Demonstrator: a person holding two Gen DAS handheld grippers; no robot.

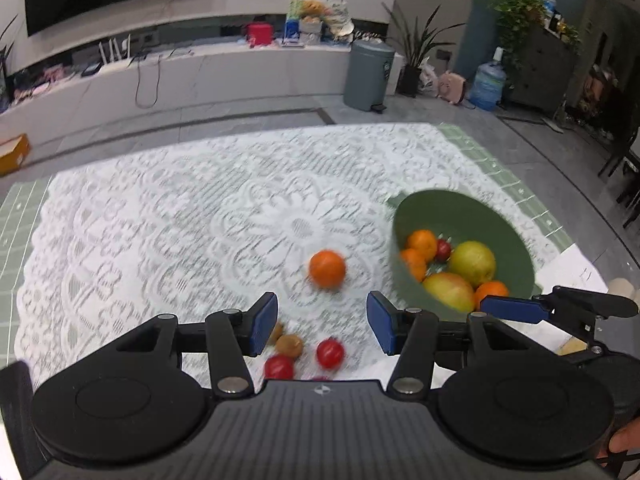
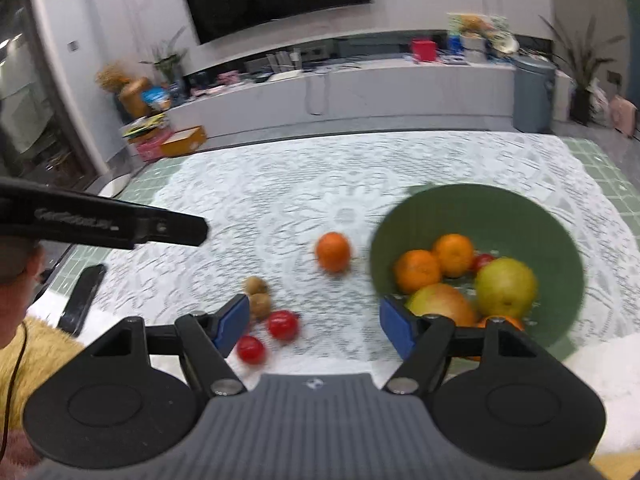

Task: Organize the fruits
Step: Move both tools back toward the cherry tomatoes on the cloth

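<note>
From my left wrist camera, my left gripper [image 1: 322,326] sits at the bottom centre of the frame with its blue pads spread wide and nothing between them. Just above the gap, in the middle of the frame, a loose orange [image 1: 327,269] lies on the white lace tablecloth [image 1: 160,220]. Lower down, between the pads, I see two red tomatoes [image 1: 330,353] and, beside the left pad, two brown kiwis [image 1: 289,345] (one mostly hidden behind the pad). At the right of the frame stands the green bowl [image 1: 512,232], holding oranges, a small red fruit, a yellow-green apple [image 1: 473,263] and a red-yellow mango-like fruit [image 1: 449,290]. The blue pad of my right gripper [image 1: 510,309] shows at the right edge, in front of the bowl's near rim.

From my right wrist camera, my right gripper [image 2: 310,328] is also spread open and empty, at bottom centre. The bowl [image 2: 500,208] fills the right half of the frame; its right pad overlaps the bowl's near left rim, though I cannot tell whether it touches. The loose orange [image 2: 333,251] lies just left of the bowl, the kiwis [image 2: 259,294] and tomatoes [image 2: 283,324] lower left. A black phone [image 2: 82,298] lies at the left edge of the frame.
</note>
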